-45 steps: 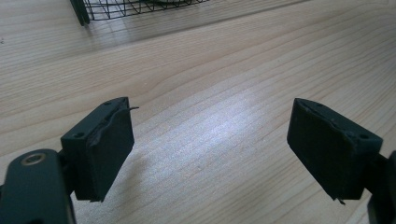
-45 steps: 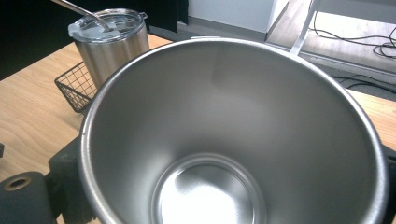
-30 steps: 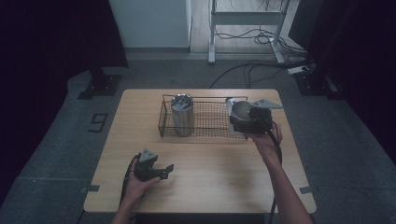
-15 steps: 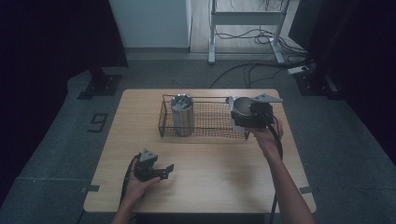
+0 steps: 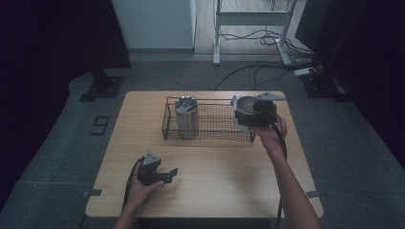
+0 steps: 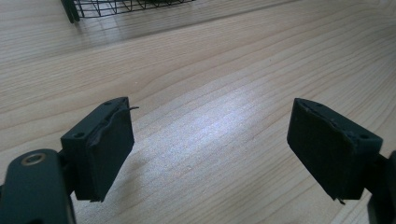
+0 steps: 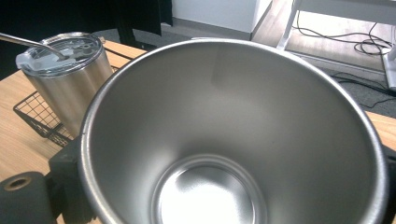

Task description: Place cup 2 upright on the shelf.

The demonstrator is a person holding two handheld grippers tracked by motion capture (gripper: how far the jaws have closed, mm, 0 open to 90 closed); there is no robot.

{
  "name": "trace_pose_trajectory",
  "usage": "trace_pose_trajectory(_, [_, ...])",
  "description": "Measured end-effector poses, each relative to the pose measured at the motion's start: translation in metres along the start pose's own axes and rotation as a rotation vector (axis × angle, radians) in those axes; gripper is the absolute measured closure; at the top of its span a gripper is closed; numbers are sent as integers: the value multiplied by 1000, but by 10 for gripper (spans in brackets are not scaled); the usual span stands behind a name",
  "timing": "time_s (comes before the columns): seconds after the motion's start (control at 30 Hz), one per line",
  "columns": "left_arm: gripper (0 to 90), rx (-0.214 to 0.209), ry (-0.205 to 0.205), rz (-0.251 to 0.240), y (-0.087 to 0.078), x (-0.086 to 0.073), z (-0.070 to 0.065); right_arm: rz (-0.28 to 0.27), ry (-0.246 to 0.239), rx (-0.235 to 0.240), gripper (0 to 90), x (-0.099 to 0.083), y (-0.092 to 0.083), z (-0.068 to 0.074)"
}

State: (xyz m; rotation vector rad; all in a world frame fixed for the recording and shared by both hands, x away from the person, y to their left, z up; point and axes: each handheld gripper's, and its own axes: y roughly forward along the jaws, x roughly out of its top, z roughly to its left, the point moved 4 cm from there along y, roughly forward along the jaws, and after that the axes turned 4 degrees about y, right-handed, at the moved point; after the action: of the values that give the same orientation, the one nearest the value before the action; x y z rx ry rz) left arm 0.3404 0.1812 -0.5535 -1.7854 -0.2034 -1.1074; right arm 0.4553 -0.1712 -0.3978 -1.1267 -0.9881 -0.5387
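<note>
Two claws: right claw holds steel cup over basket.

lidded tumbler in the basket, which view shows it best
The right gripper view: the lidded tumbler stands close and well lit, its clear lid and steel wall plain, partly cut off by the open cup in front. The high view shows it small and dim at the basket's left end.
</note>
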Motion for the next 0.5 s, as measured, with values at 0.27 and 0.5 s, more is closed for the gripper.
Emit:
trace_pose_trajectory(0.27, [149,0,-2,-3,-1,0,1,7,-2,1,70,3,14,-2])
trace_pose_trajectory(0.5, [149,0,-3,-3,-1,0,1,8,-2,-1,70,6,23,-3])
